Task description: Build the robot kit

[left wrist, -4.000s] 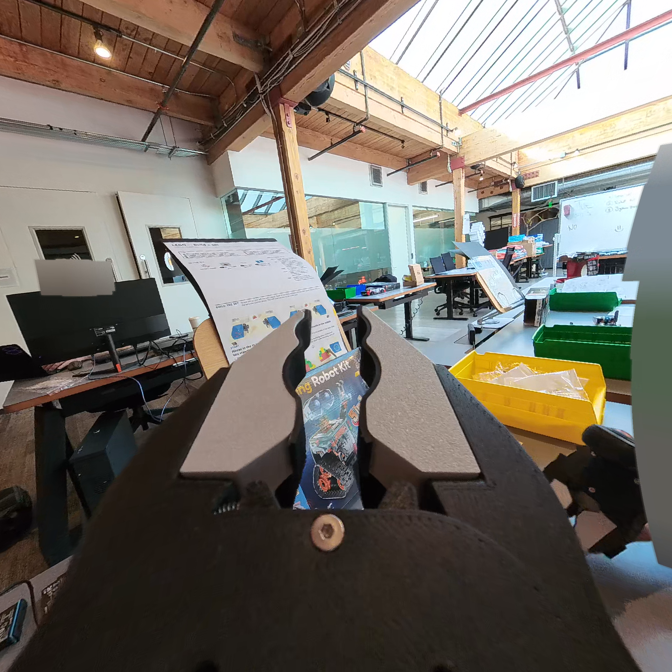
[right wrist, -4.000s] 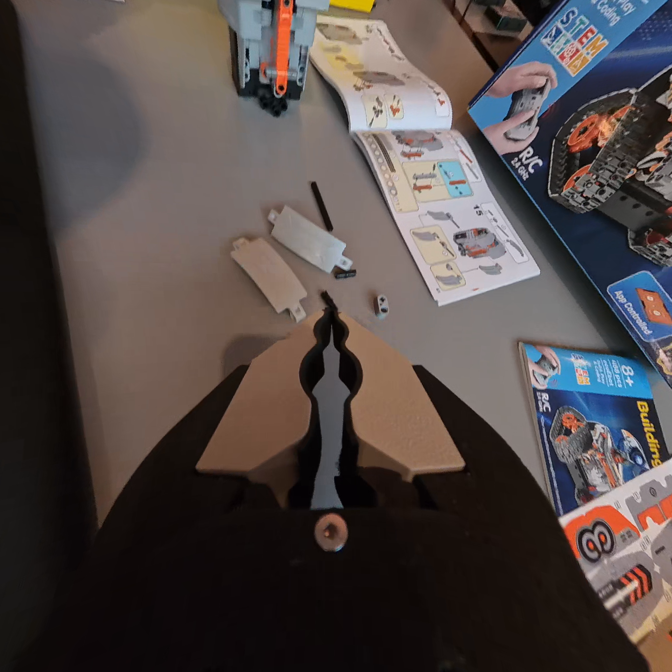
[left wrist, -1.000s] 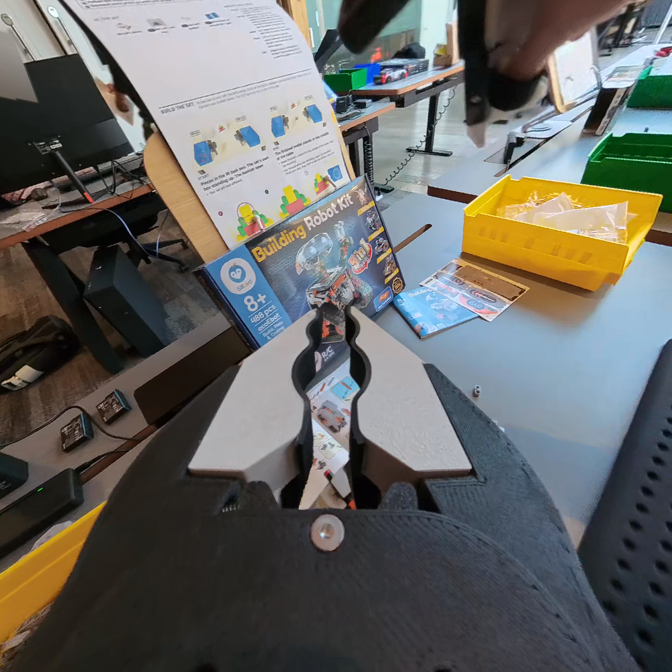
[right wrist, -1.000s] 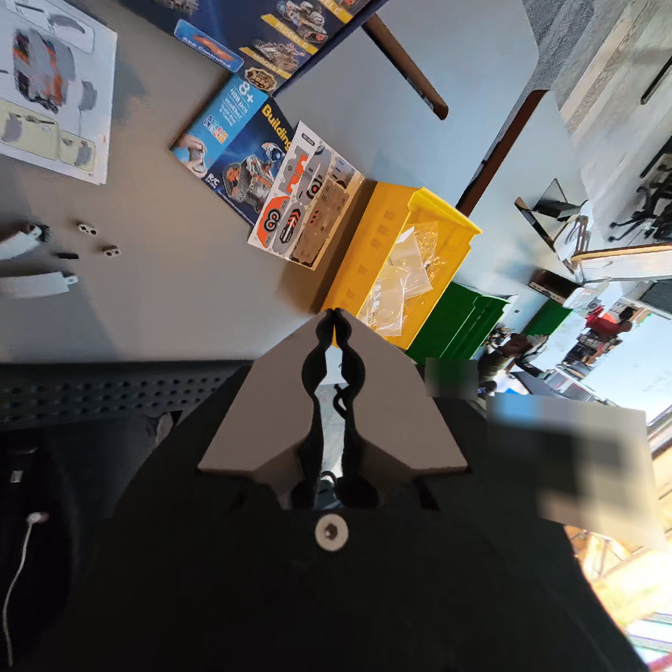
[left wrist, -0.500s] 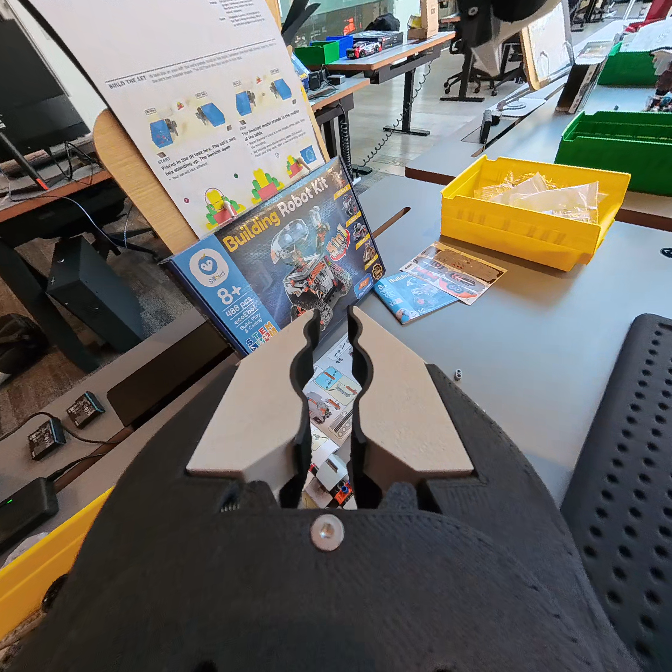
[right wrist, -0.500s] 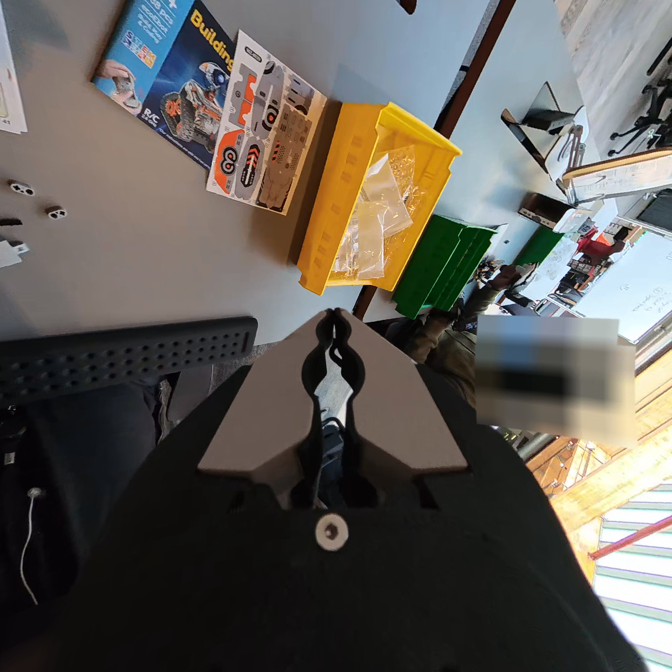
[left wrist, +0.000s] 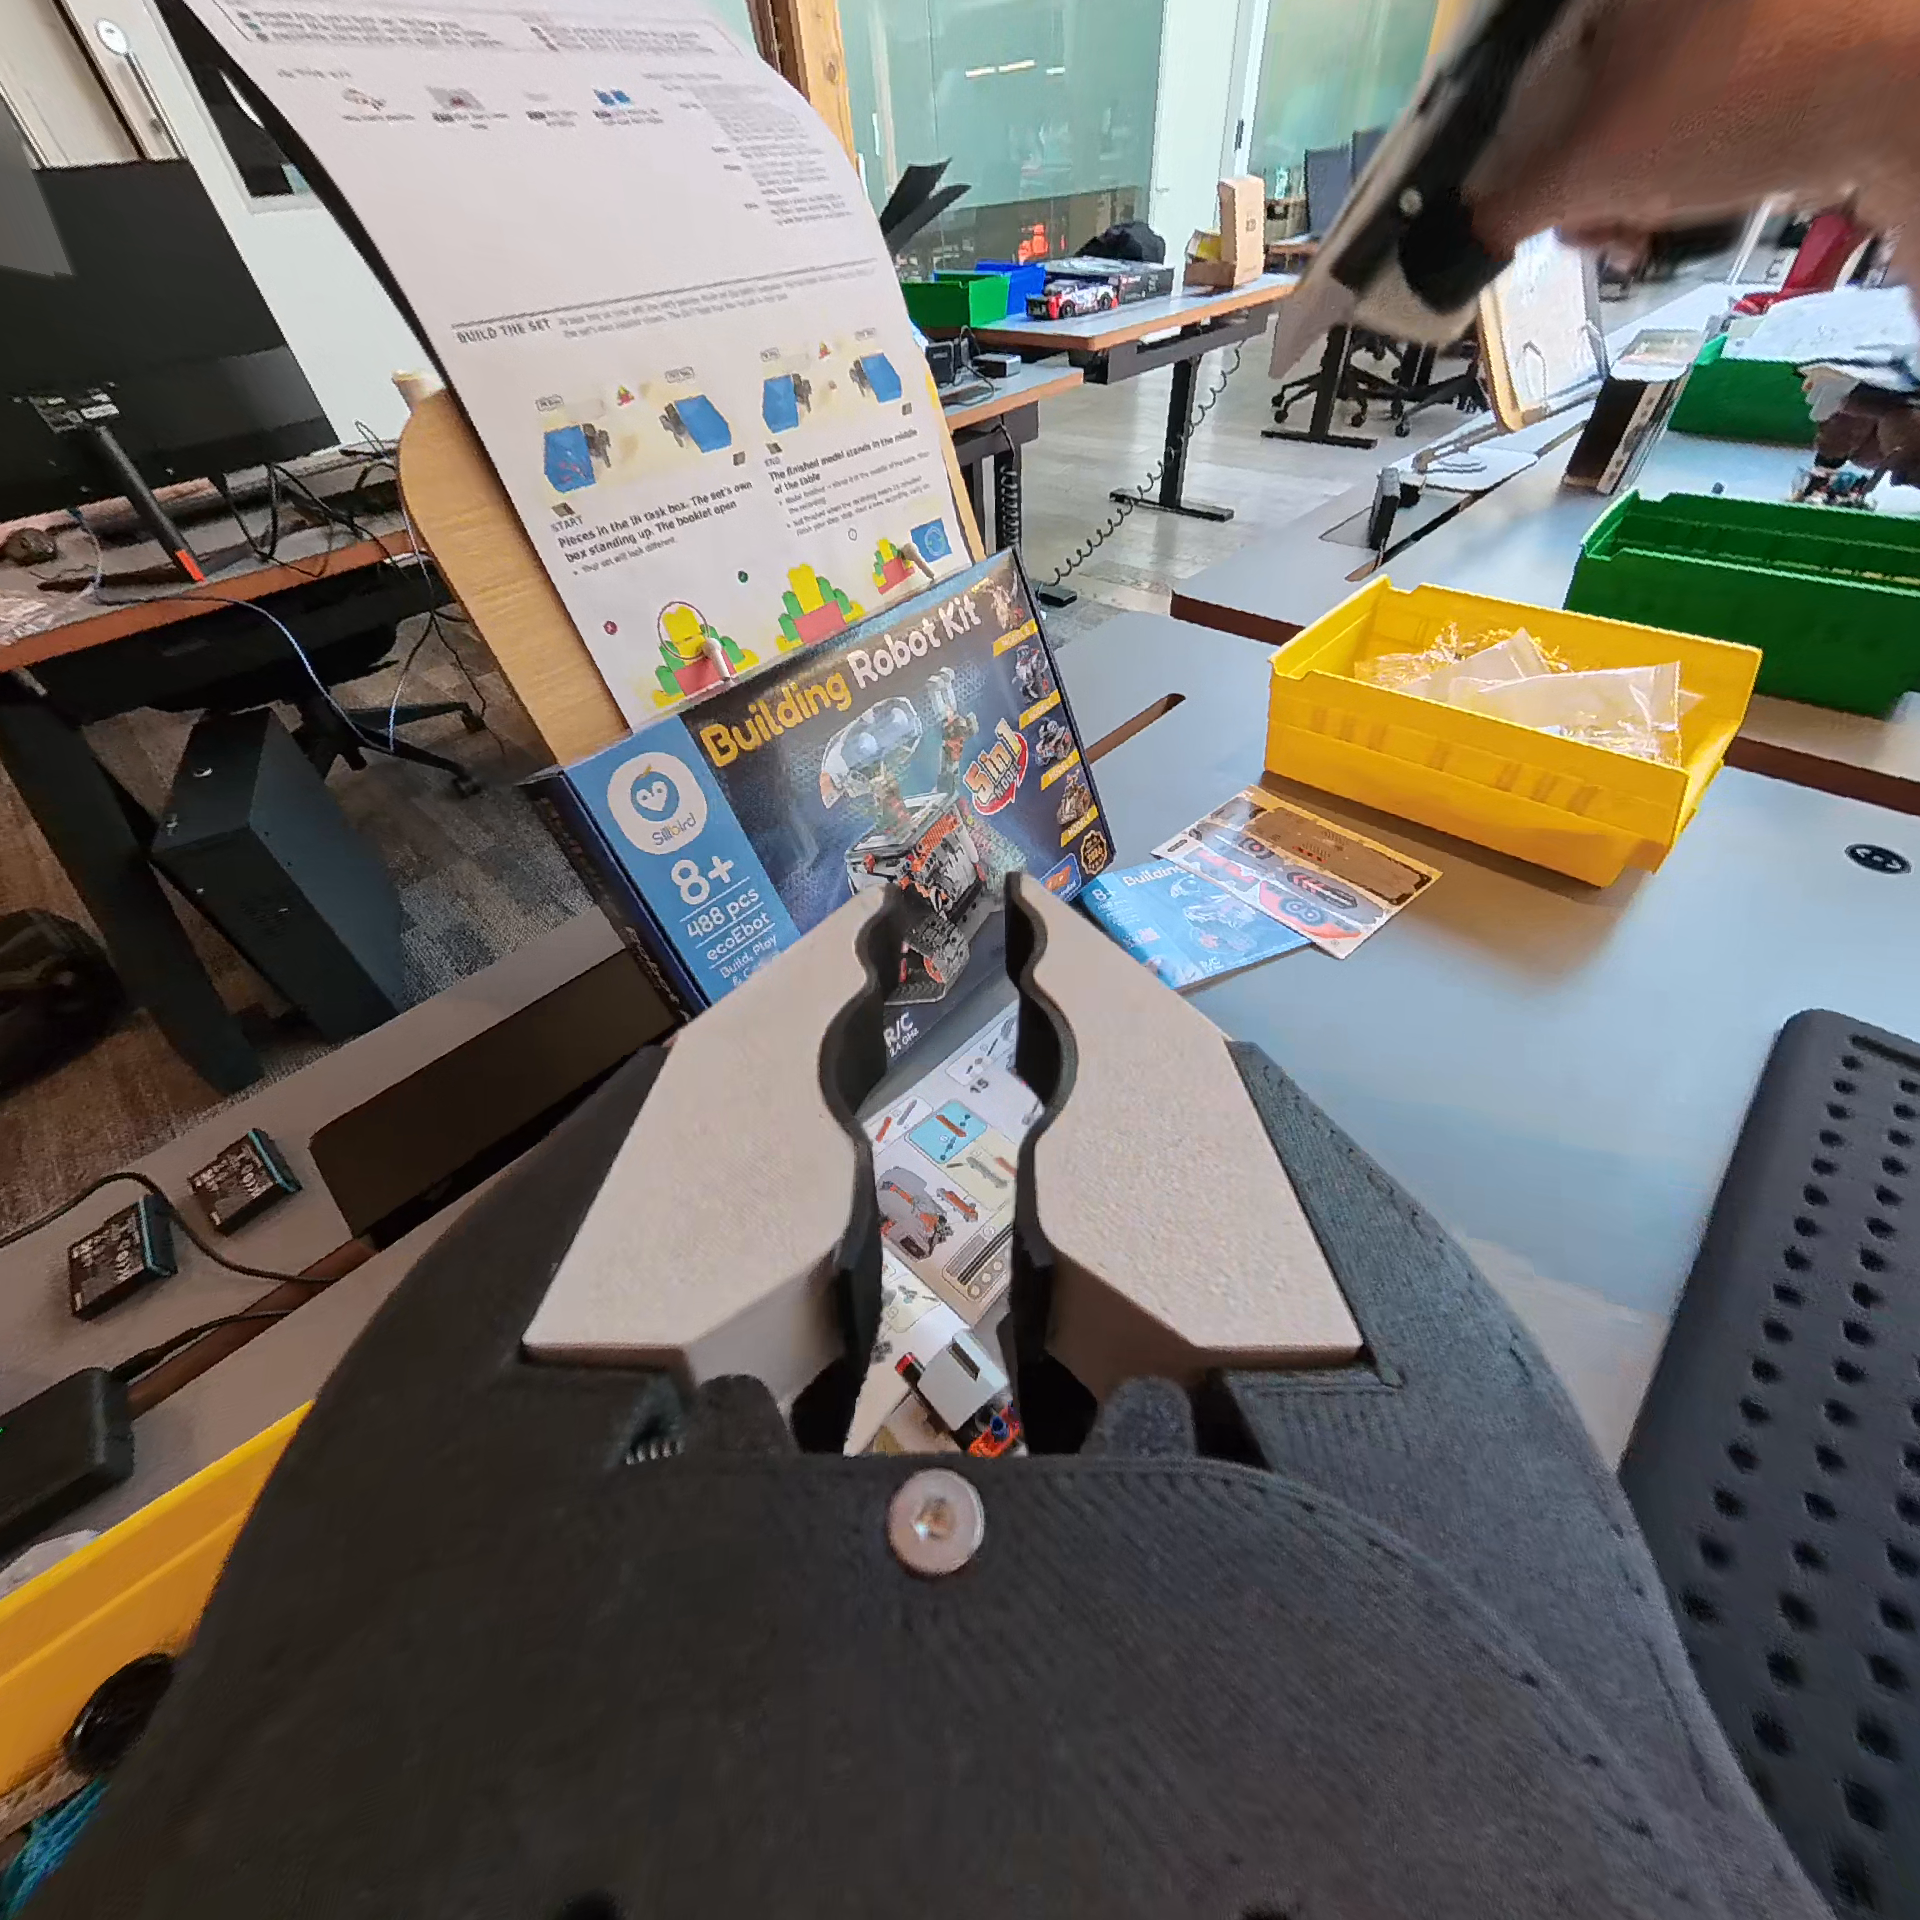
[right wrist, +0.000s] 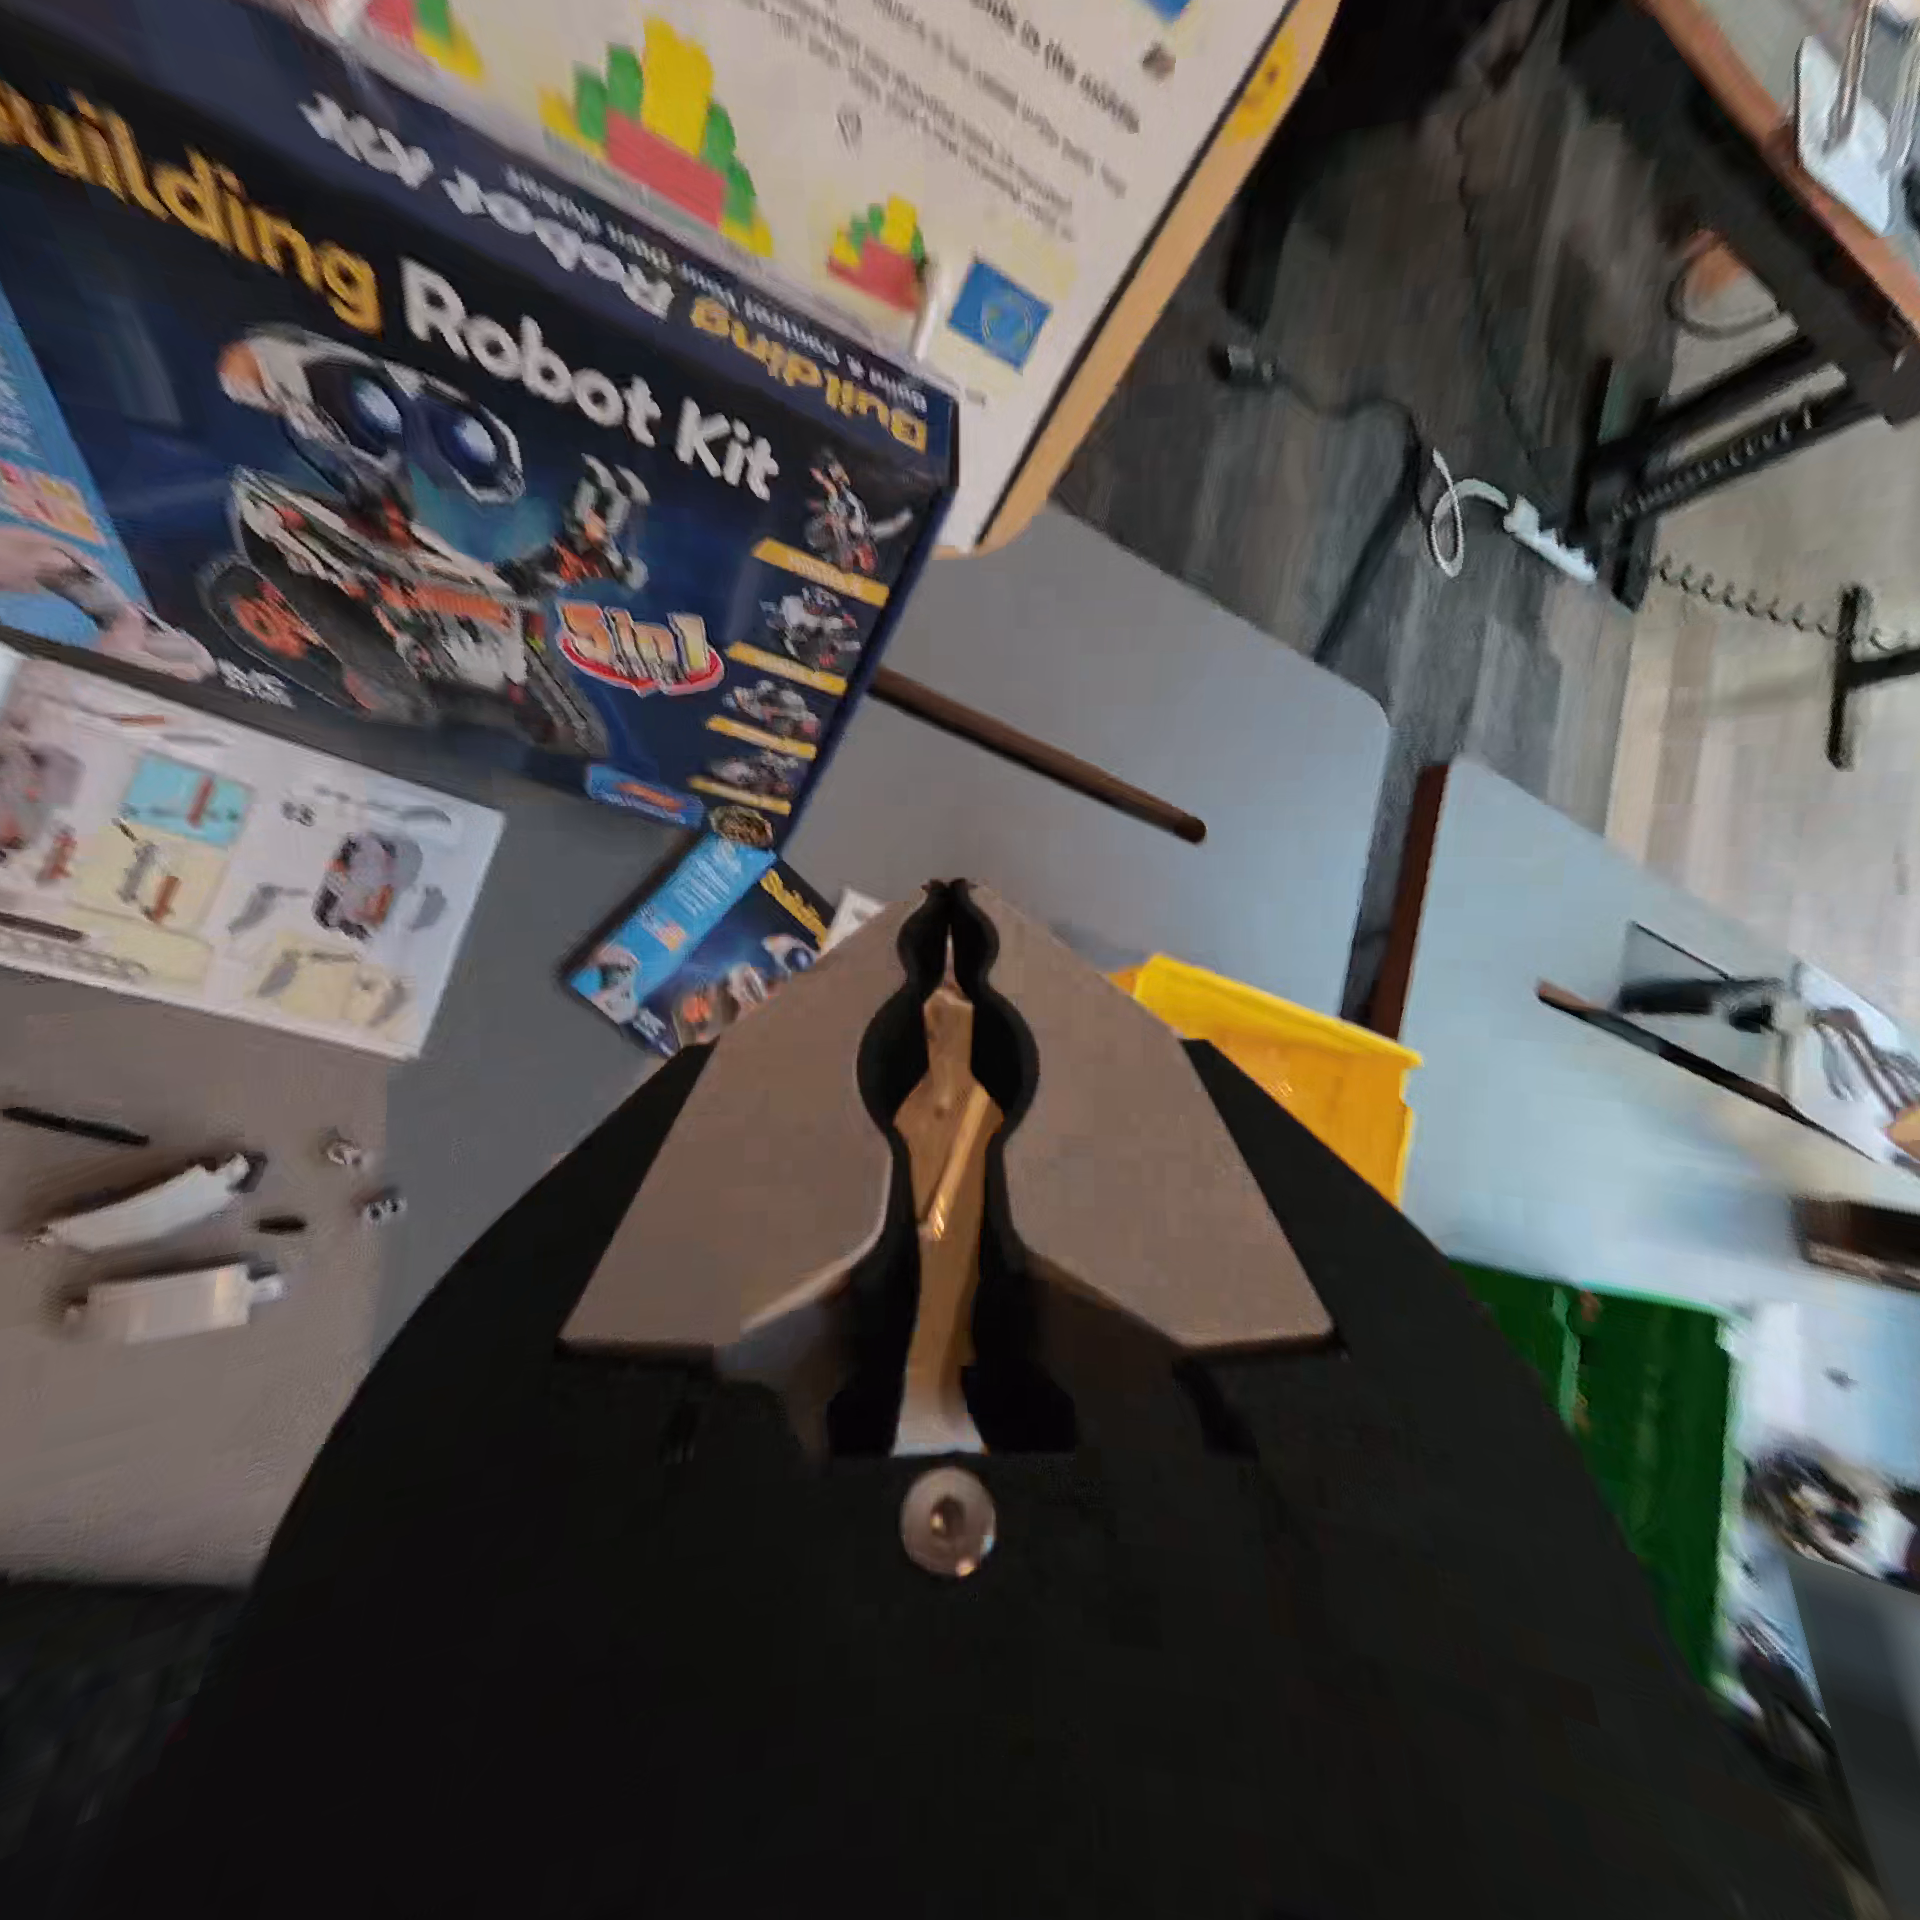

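My left gripper (left wrist: 948,902) is open and empty, held above the grey table (left wrist: 1455,1091). Through its gap I see an open instruction booklet (left wrist: 940,1153) and a small grey and orange model (left wrist: 961,1382). A blue robot kit box (left wrist: 831,790) stands just beyond its tips. My right gripper (right wrist: 951,888) is shut with nothing seen at its tips, in the air, pointing at the table's far edge near a small booklet (right wrist: 696,956). It also shows blurred in a hand in the left wrist view (left wrist: 1403,229). Two grey panels (right wrist: 156,1195) and small connectors (right wrist: 343,1148) lie at the left.
A yellow bin (left wrist: 1455,769) with clear bags and a green bin (left wrist: 1745,603) stand at the right. A sticker sheet (left wrist: 1309,868) lies by the small booklet. A poster on a wooden board (left wrist: 675,364) leans behind the box. A black perforated pad (left wrist: 1818,1351) is near right. Some 35 centimeters of space lies between my two pairs of fingers.
My left gripper has opened wider and tilted down towards the booklet. My right gripper has swung from the bins and the room back towards the kit box, still shut.
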The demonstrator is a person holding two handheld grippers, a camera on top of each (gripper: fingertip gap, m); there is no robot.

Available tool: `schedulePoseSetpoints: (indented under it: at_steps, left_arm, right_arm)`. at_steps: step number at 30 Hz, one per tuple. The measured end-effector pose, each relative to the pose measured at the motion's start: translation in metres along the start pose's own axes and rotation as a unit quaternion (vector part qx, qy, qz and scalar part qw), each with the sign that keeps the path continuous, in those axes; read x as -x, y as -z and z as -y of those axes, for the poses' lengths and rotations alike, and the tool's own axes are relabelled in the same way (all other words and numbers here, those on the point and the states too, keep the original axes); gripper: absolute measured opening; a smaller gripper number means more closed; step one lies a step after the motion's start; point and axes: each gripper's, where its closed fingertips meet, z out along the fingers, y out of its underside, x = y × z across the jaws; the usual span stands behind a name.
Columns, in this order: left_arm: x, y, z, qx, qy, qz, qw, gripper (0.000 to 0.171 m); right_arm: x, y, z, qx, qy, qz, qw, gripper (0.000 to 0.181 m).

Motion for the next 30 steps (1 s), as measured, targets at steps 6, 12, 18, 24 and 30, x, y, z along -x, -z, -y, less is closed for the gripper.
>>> schedulePoseSetpoints:
  at_steps: [6, 12, 18, 24, 30]
  left_arm:
    - [-0.008, -0.003, 0.005, -0.007, -0.020, 0.004, 1.000, 0.017]
    - [-0.018, -0.015, 0.012, -0.022, -0.023, 0.002, 1.000, 0.017]
    - [-0.023, -0.020, 0.028, -0.066, -0.032, 0.015, 0.997, 0.018]
    - [-0.035, -0.024, 0.041, -0.095, -0.039, 0.015, 0.995, 0.017]
    - [-0.046, -0.034, 0.039, -0.085, -0.013, 0.016, 0.996, 0.018]
  right_arm:
    - [0.071, 0.014, -0.005, -0.325, 0.040, 0.091, 0.940, 0.021]
    - [0.128, 0.052, -0.021, -0.450, 0.059, 0.147, 0.879, 0.000]
    - [0.128, 0.053, -0.036, -0.439, 0.091, 0.158, 0.880, 0.000]
    - [0.121, 0.033, -0.041, -0.419, 0.116, 0.194, 0.879, 0.000]
    - [0.127, 0.004, -0.043, -0.405, 0.100, 0.241, 0.876, 0.000]
